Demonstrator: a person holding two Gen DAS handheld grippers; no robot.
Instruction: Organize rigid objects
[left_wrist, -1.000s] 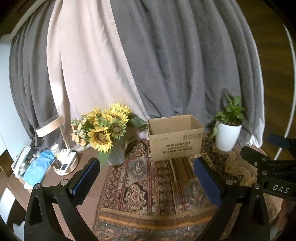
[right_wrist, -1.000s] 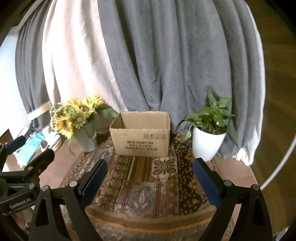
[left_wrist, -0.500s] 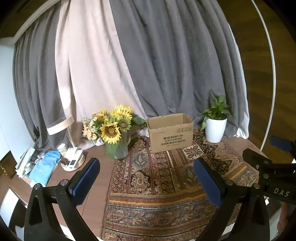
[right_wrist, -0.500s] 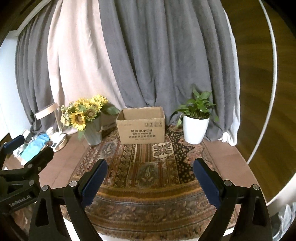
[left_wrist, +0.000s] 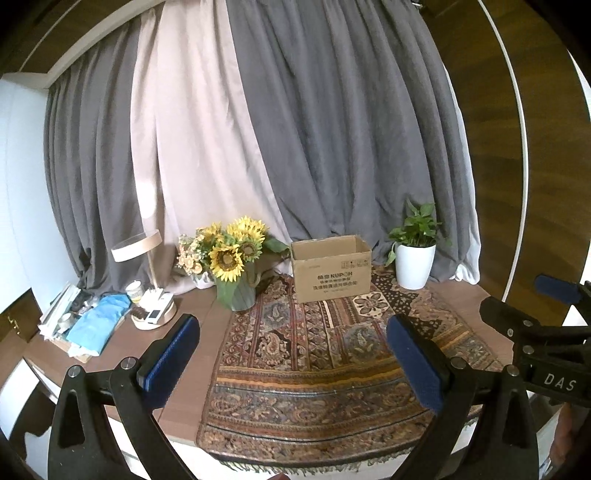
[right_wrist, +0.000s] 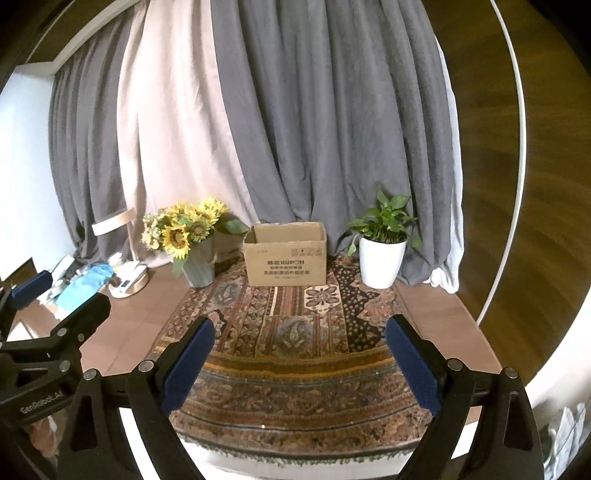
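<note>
An open cardboard box (left_wrist: 330, 271) (right_wrist: 286, 258) stands at the back of a patterned rug (left_wrist: 317, 354) (right_wrist: 295, 332) on a round wooden table. Its inside is hidden from both views. My left gripper (left_wrist: 291, 354) hovers over the table's near edge, open, with nothing between its blue pads. My right gripper (right_wrist: 299, 360) is beside it, also open and empty, well short of the box. Each gripper shows at the edge of the other's view.
A vase of sunflowers (left_wrist: 232, 269) (right_wrist: 188, 243) stands left of the box, a white potted plant (left_wrist: 413, 258) (right_wrist: 382, 254) right of it. At far left are a lamp (left_wrist: 138, 247), a round tray of small items (left_wrist: 153, 315), a blue cloth (left_wrist: 98, 325). Grey and beige curtains hang behind.
Both grippers have pulled back from the box, which now looks smaller and farther away; more of the rug and the table edge shows. Both stay open.
</note>
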